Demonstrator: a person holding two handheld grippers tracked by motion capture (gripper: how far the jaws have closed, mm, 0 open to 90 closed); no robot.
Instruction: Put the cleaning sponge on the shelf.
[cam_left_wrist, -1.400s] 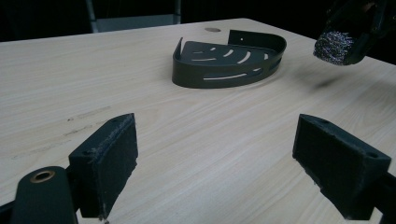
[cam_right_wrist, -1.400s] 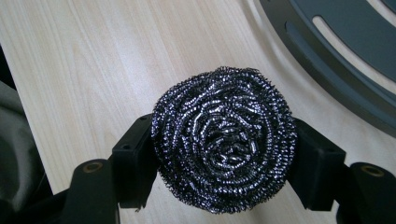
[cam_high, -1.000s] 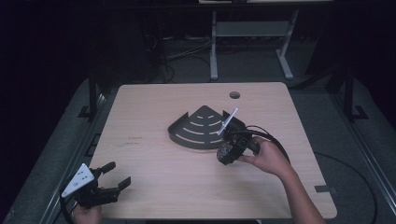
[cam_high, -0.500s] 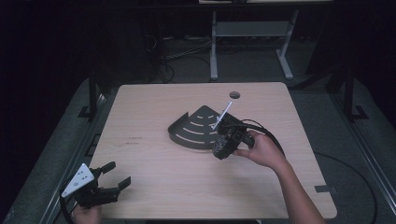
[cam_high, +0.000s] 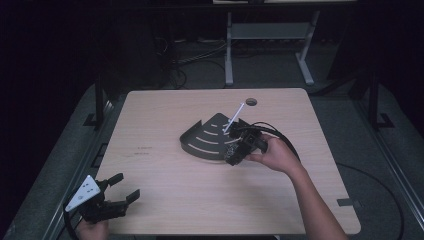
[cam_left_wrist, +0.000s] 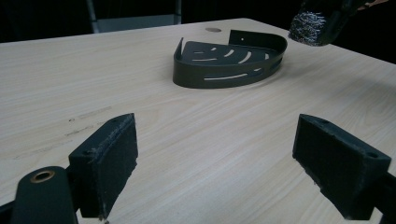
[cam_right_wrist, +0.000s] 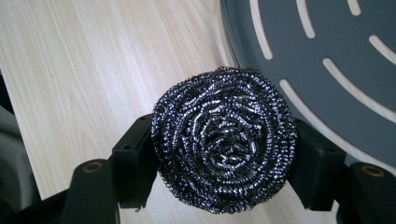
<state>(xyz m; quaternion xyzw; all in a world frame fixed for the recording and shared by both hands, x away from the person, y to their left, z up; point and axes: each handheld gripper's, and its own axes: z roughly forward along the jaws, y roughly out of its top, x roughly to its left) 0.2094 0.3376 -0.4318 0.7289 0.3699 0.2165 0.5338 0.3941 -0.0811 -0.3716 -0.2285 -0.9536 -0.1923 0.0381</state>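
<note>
Now clamped between the two black jaws of the right gripper (cam_right_wrist: 224, 154): a round, coiled steel-wool scouring pad (cam_right_wrist: 224, 145), squeezed from both sides, centre of the right gripper view. Just beyond it, upper right of that frame, the dark grey slotted metal corner shelf (cam_right_wrist: 327, 56), lying flat on the pale wooden table (cam_right_wrist: 93, 60). Seen from the high view, right gripper (cam_high: 234, 156) near the middle of the frame, tipped down over the near right edge of the shelf (cam_high: 210, 136), with the scouring pad (cam_high: 231, 153) at its tip. Whether touching the shelf, impossible to tell. Lower left of the high view, left gripper (cam_high: 122, 196) held at the table's near corner, well apart from the shelf. Jaws spread wide in the left gripper view, nothing between them, bare wood beneath; scouring pad (cam_left_wrist: 309, 27) hanging in the upper right, above the shelf (cam_left_wrist: 229, 63).
</note>
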